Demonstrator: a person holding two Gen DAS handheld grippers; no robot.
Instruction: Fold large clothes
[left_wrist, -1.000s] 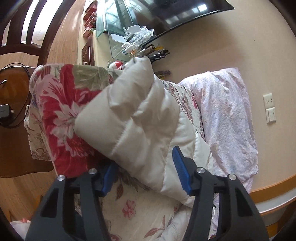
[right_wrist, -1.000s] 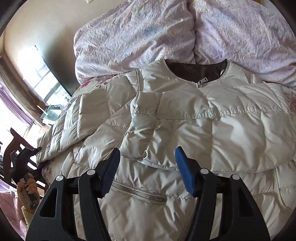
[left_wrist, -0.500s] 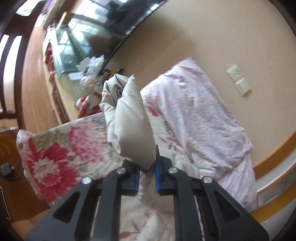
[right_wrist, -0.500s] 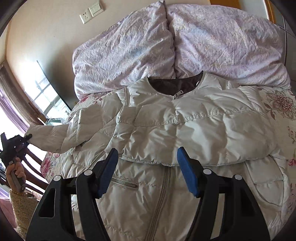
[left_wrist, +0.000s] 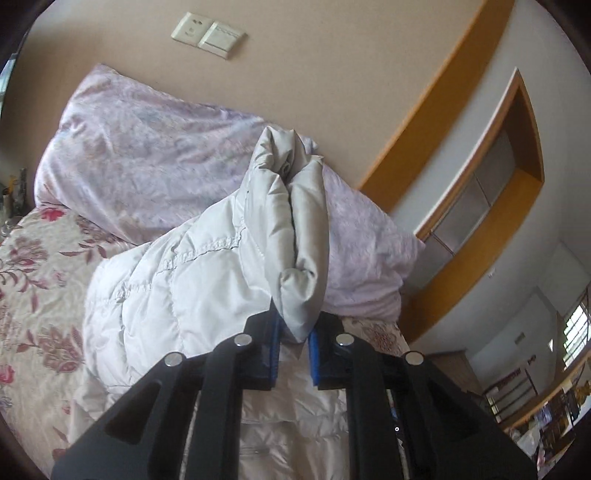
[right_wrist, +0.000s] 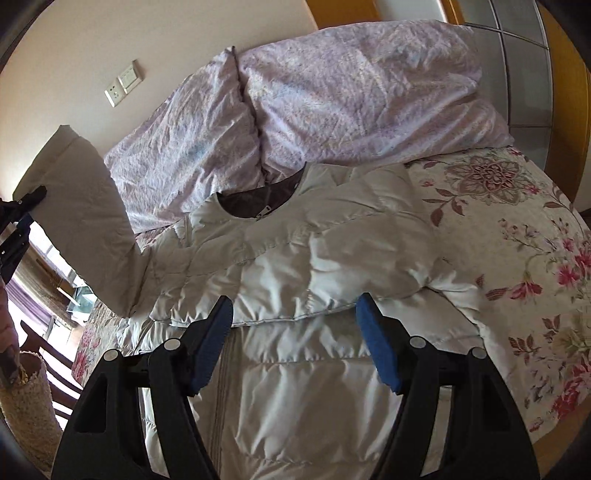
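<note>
A cream puffer jacket (right_wrist: 314, 266) lies front-up on the floral bedspread (right_wrist: 517, 229), collar toward the pillows, with one sleeve folded across its chest. My left gripper (left_wrist: 293, 354) is shut on the cuff end of the other sleeve (left_wrist: 295, 236) and holds it raised above the jacket's body (left_wrist: 177, 288). In the right wrist view that lifted sleeve (right_wrist: 81, 214) rises at the left, with the left gripper (right_wrist: 22, 214) at its end. My right gripper (right_wrist: 295, 343) is open and empty, hovering over the jacket's lower front.
Two lilac pillows (right_wrist: 332, 96) lie against the wall at the head of the bed. A wall socket and switch (left_wrist: 208, 33) sit above them. A wooden chair and a woven basket (right_wrist: 26, 398) stand by the bed's left side.
My left gripper closed on the sleeve, lifted it off the bedspread and swung it up and over toward the jacket's body. My right gripper pulled back slightly and stays open.
</note>
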